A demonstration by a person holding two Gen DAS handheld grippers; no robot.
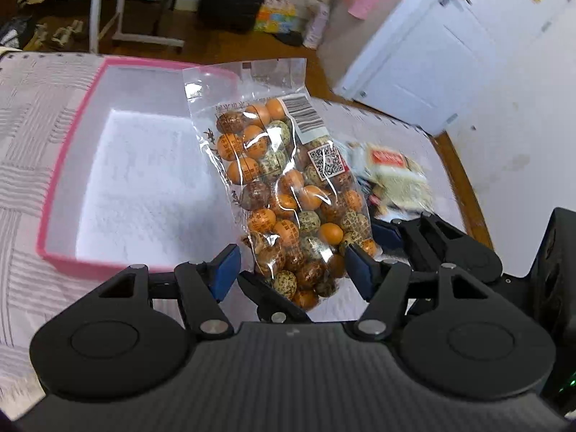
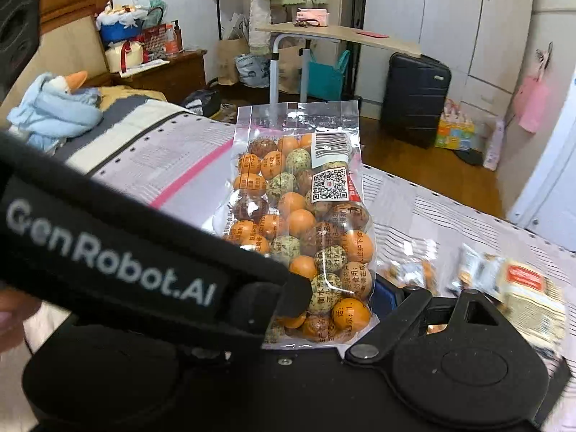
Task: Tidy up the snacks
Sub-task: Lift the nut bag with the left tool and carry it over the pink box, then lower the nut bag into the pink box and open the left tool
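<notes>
A clear bag of orange and speckled round snacks (image 1: 284, 194) stands upright above the bed, beside an empty pink box (image 1: 72, 165). In the left wrist view my left gripper (image 1: 291, 262) is open, its blue pads on either side of the bag's lower end and apart from it. My right gripper (image 1: 324, 280) reaches in from the right and is shut on the bag's bottom. In the right wrist view the bag (image 2: 302, 223) rises from my right gripper (image 2: 334, 309); the left gripper's body (image 2: 126, 252) covers its left finger.
More snack packets (image 2: 518, 288) lie on the patterned bedspread (image 1: 28, 115) to the right, also in the left wrist view (image 1: 392, 172). A white door (image 1: 450, 54) stands beyond the bed. A dark suitcase (image 2: 414, 97), a small table (image 2: 338, 36) and a blue plush toy (image 2: 57, 104) are behind.
</notes>
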